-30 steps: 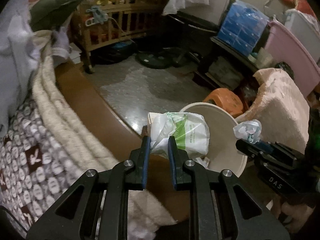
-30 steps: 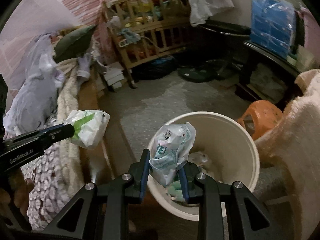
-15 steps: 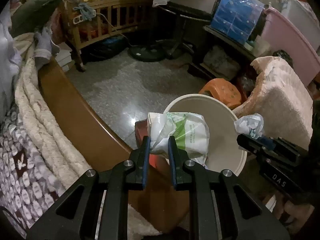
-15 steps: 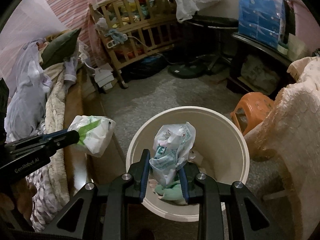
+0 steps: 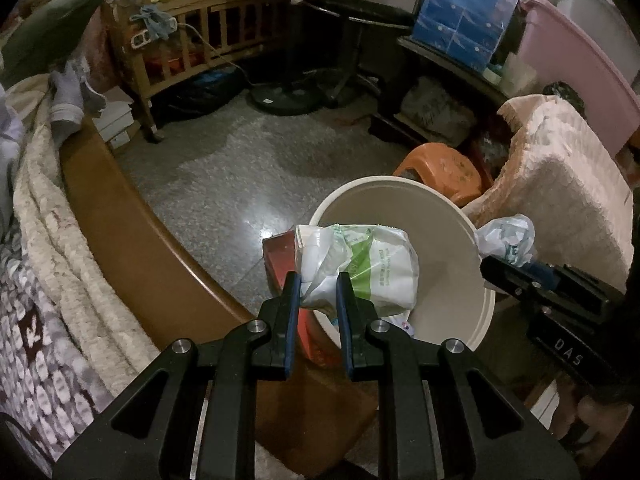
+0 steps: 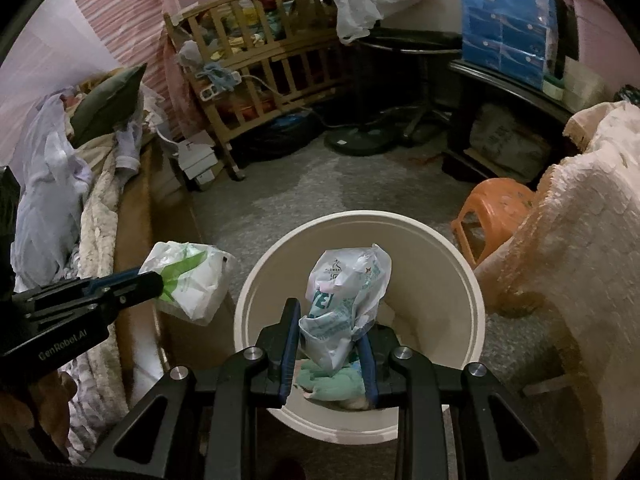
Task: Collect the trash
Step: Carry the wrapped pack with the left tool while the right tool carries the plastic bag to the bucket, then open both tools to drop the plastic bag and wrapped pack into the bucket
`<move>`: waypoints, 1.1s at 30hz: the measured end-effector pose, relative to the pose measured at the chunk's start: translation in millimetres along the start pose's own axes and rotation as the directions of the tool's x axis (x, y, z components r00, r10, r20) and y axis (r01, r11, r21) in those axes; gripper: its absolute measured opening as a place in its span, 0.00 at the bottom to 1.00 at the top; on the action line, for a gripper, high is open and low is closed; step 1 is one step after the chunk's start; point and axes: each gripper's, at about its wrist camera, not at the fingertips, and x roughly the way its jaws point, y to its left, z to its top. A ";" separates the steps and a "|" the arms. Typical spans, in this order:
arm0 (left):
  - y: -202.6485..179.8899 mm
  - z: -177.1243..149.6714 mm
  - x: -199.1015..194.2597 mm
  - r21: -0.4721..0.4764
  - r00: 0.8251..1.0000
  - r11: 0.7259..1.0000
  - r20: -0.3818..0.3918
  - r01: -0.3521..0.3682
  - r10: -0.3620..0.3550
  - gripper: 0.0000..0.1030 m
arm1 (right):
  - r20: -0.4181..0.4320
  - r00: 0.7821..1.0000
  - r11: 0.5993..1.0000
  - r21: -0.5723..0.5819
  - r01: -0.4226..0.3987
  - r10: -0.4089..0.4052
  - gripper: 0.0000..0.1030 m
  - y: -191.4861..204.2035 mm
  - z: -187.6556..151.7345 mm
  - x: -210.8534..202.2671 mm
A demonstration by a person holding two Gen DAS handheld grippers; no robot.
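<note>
A round cream trash bin (image 6: 476, 304) stands on the floor beside the bed; some crumpled trash lies at its bottom. My right gripper (image 6: 328, 312) is shut on a clear plastic wrapper with teal print (image 6: 348, 300), held over the bin's opening. My left gripper (image 5: 318, 280) is shut on a white and green plastic bag (image 5: 376, 268), which hangs over the bin's (image 5: 460, 216) left rim. In the right wrist view that bag (image 6: 192, 284) sits just left of the bin, over the bed's wooden edge. The right gripper's wrapper (image 5: 508, 236) shows at the bin's right side in the left wrist view.
A bed with a cream blanket (image 5: 60, 240) and a brown wooden rail (image 5: 132, 232) runs along the left. An orange stool (image 6: 496, 208) and a pink towel-draped piece (image 6: 580, 240) stand right of the bin. A wooden crib (image 6: 272, 60) and a fan base (image 6: 356, 144) lie beyond.
Both grippers have moved forward and down toward the bin with their trash still held. The bin now sits nearer and lower in both views.
</note>
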 end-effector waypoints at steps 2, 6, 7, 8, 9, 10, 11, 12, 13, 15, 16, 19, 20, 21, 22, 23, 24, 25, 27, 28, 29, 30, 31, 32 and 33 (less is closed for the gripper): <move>-4.1 0.2 3.7 0.008 1.000 1.000 -0.006 0.000 0.000 0.15 | -0.002 1.000 1.000 0.005 0.006 -0.006 0.25 -3.4 -0.9 0.3; -11.2 1.1 10.4 0.032 1.000 0.999 -0.014 -0.011 0.012 0.15 | -0.009 1.000 1.000 0.020 0.014 -0.014 0.25 -11.6 -2.7 2.6; -13.0 1.5 12.4 0.040 1.000 0.999 -0.015 -0.016 0.016 0.15 | -0.010 1.000 1.000 0.023 0.015 -0.015 0.25 -13.0 -3.1 3.0; -14.1 2.2 14.0 0.045 1.000 0.999 -0.017 -0.018 0.019 0.15 | -0.012 1.000 1.000 0.026 0.016 -0.016 0.25 -14.4 -3.6 3.7; -16.0 3.2 15.8 0.047 1.000 0.999 -0.019 -0.020 0.021 0.15 | -0.014 1.000 0.999 0.029 0.017 -0.017 0.25 -15.7 -3.9 4.3; -17.2 3.7 17.6 0.050 1.000 0.999 -0.021 -0.021 0.022 0.15 | -0.015 1.000 0.999 0.031 0.018 -0.018 0.25 -16.7 -4.2 4.5; -18.2 4.2 19.6 0.053 0.999 0.998 -0.024 -0.022 0.023 0.15 | -0.016 1.000 0.999 0.033 0.019 -0.019 0.25 -17.8 -4.4 5.2; -19.2 4.5 21.3 0.055 0.999 0.998 -0.026 -0.022 0.023 0.15 | -0.019 1.000 0.999 0.034 0.020 -0.020 0.25 -18.8 -4.5 6.1; -19.9 4.6 22.7 0.056 0.999 0.998 -0.028 -0.022 0.024 0.15 | -0.020 1.000 0.999 0.036 0.022 -0.021 0.25 -19.8 -4.6 7.0; -22.2 4.6 26.0 0.062 0.999 0.998 -0.035 -0.022 0.024 0.15 | -0.022 0.999 0.999 0.042 0.024 -0.023 0.25 -22.1 -4.2 8.9; -22.8 4.7 27.0 0.066 0.999 0.998 -0.039 -0.023 0.026 0.15 | -0.024 0.999 0.999 0.046 0.024 -0.023 0.25 -23.3 -4.3 9.9; -24.1 5.2 31.4 0.071 0.998 0.997 -0.053 -0.017 0.021 0.15 | -0.027 0.999 0.998 0.053 0.029 -0.028 0.25 -25.9 -3.9 12.6; -24.9 5.4 32.1 0.069 0.998 0.997 -0.055 -0.015 0.019 0.15 | -0.029 0.999 0.998 0.052 0.032 -0.030 0.25 -26.4 -3.8 13.6; -24.5 5.3 33.5 0.066 0.998 0.998 -0.056 -0.013 0.017 0.15 | -0.028 0.999 0.998 0.052 0.036 -0.035 0.25 -26.7 -3.6 14.6; -24.0 4.8 34.6 0.063 0.998 0.998 -0.058 -0.010 0.014 0.16 | -0.029 0.999 0.998 0.051 0.040 -0.038 0.25 -25.2 -3.4 15.3; -24.4 5.1 35.9 0.059 0.998 0.998 -0.061 -0.006 0.010 0.16 | -0.030 0.999 0.998 0.049 0.041 -0.039 0.25 -24.7 -3.1 16.2; -24.0 5.0 37.0 0.056 0.998 0.998 -0.063 -0.001 0.005 0.16 | -0.027 0.999 0.998 0.048 0.043 -0.041 0.25 -24.1 -2.6 16.9; -24.8 5.0 37.9 0.056 0.998 0.998 -0.061 -0.001 0.004 0.16 | -0.025 0.999 0.998 0.047 0.046 -0.045 0.25 -23.6 -3.1 17.3; -24.2 5.4 37.3 0.050 0.999 0.999 -0.051 0.007 -0.004 0.18 | -0.029 0.998 0.998 0.047 0.051 -0.050 0.25 -24.0 -3.8 19.2; -23.9 5.1 37.3 0.045 0.999 0.999 -0.052 0.011 -0.008 0.18 | -0.031 0.998 0.997 0.048 0.053 -0.051 0.25 -24.1 -3.8 20.6; -23.1 5.6 37.2 0.039 0.999 0.999 -0.053 0.013 -0.011 0.20 | -0.035 0.998 0.997 0.052 0.057 -0.056 0.30 -24.3 -3.8 22.2; -23.1 5.6 36.7 0.036 0.999 0.999 -0.051 0.012 -0.010 0.22 | -0.037 0.997 0.996 0.056 0.065 -0.063 0.34 -24.9 -3.6 23.3; -22.4 5.5 35.3 0.035 0.999 0.999 -0.042 0.012 -0.010 0.28 | -0.035 0.997 0.995 0.065 0.073 -0.071 0.38 -25.9 -3.7 23.9; -21.5 5.5 33.6 0.035 0.999 0.999 -0.034 0.012 -0.011 0.40 | -0.032 0.997 0.995 0.074 0.073 -0.070 0.38 -26.7 -4.4 23.7; -19.7 5.4 30.4 0.027 1.000 1.000 -0.018 0.016 -0.016 0.45 | -0.032 0.997 0.994 0.081 0.068 -0.065 0.38 -27.1 -4.7 24.0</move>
